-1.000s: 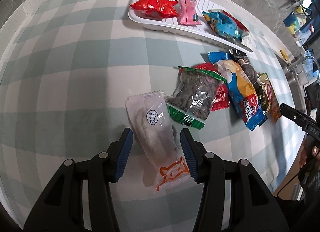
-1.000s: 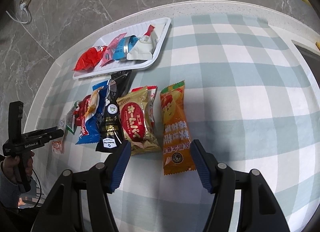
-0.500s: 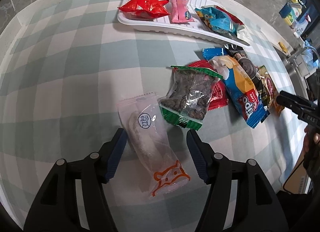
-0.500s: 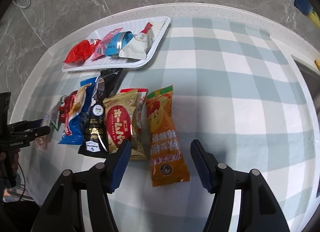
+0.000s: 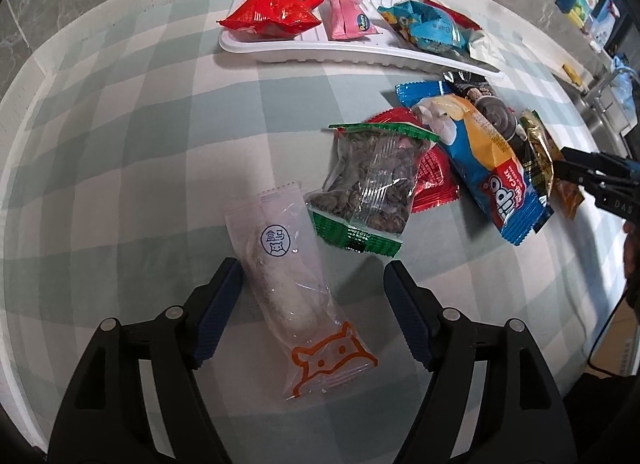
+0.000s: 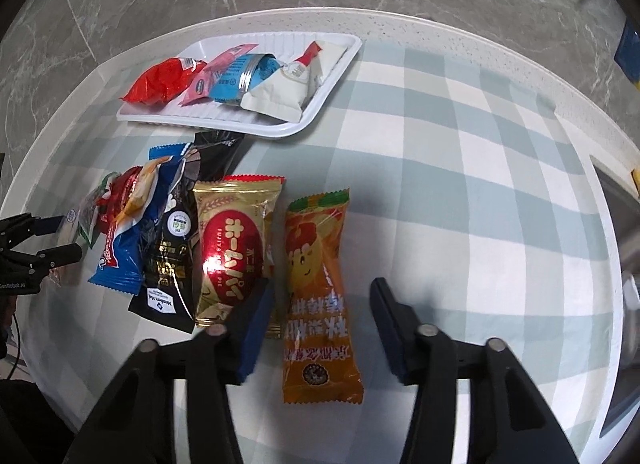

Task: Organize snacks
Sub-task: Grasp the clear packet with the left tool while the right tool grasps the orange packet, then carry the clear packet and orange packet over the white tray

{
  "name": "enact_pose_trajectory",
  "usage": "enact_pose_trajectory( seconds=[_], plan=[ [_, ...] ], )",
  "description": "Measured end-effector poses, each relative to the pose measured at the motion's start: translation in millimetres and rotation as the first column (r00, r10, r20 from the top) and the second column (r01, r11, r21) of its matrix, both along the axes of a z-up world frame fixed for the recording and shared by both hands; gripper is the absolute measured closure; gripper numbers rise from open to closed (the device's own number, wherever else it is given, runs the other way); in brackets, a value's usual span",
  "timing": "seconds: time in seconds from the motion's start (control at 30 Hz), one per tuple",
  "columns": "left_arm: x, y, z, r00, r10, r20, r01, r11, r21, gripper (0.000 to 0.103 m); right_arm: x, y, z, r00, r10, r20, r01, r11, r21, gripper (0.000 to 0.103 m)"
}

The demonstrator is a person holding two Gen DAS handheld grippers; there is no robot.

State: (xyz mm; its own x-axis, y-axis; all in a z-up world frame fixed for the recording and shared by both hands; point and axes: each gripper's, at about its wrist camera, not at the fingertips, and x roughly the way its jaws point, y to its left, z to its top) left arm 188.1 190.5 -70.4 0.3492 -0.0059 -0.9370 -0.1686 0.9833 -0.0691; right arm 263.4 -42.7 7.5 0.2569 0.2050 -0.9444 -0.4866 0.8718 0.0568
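My left gripper is open, its fingers on either side of a clear-wrapped white snack with an orange hamster print, lying on the checked cloth. My right gripper is open around an orange snack pack; its left finger lies over the lower corner of a gold-and-red pie pack. A white tray at the far edge holds a red bag, a pink pack and a blue pack. In the right wrist view the tray also holds a white pack.
A loose row of snacks lies between the grippers: a green-edged seed bag, a red pack, a blue cake pack and a black pack. A sink is at the table's right. Marble floor lies beyond the table edge.
Both grippers have opened a little wider. The left one has drawn back slightly over the clear snack. The right one has shifted so the orange pack sits between its fingers.
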Motion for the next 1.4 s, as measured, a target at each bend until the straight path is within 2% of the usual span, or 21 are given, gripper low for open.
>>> enact_pose_trajectory(
  seconds=[0.07, 0.23, 0.3, 0.47, 0.53, 0.57, 0.6, 0.7, 1.07, 1.4],
  plan=[
    [-1, -2, -1, 1.000, -0.010, -0.001, 0.010, 1.000, 0.017, 0.031, -1, 2, -4, 1.000, 0.016, -0.014, -0.016, 1.000, -0.017, 0.067],
    [-2, -7, -1, 1.000, -0.026, -0.005, 0.026, 0.998, 0.057, 0.031, -4, 3, -9, 0.999, 0.029, -0.015, -0.030, 0.999, -0.031, 0.069],
    [-3, -7, -1, 1.000, -0.020, 0.004, 0.020, 0.998, 0.059, 0.031, -5, 3, -9, 1.000, 0.027, -0.014, -0.027, 0.999, -0.025, 0.077],
    [-7, -6, -1, 0.999, -0.027, 0.021, 0.026, 0.998, 0.061, 0.035, -4, -3, -9, 0.999, 0.013, -0.029, -0.012, 1.000, 0.015, 0.077],
    [-10, -2, 2, 0.999, -0.020, 0.034, 0.018, 0.998, 0.062, 0.051, -2, -8, -8, 0.999, -0.007, -0.045, 0.009, 0.999, 0.048, 0.078],
    [-11, 2, 4, 0.999, -0.007, 0.042, 0.005, 0.998, 0.058, 0.071, -1, -12, -7, 0.998, -0.024, -0.062, 0.029, 0.997, 0.078, 0.078],
    [-12, 9, 6, 0.999, 0.023, 0.049, -0.024, 0.999, 0.034, 0.077, -1, -15, -7, 0.997, -0.036, -0.074, 0.043, 0.994, 0.096, 0.078],
    [-14, 26, 8, 0.996, 0.066, 0.061, -0.062, 0.996, -0.065, 0.079, 0, -24, -6, 0.991, -0.074, -0.113, 0.091, 0.984, 0.151, 0.078],
    [-22, 48, 13, 0.990, 0.124, 0.063, -0.108, 0.971, -0.213, 0.081, -2, -50, 2, 0.959, -0.164, -0.230, 0.234, 0.918, 0.321, 0.078],
    [-20, 58, 33, 0.984, 0.148, 0.100, -0.114, 0.953, -0.280, 0.081, -1, -52, 11, 0.945, -0.177, -0.276, 0.282, 0.869, 0.407, 0.078]
  ],
)
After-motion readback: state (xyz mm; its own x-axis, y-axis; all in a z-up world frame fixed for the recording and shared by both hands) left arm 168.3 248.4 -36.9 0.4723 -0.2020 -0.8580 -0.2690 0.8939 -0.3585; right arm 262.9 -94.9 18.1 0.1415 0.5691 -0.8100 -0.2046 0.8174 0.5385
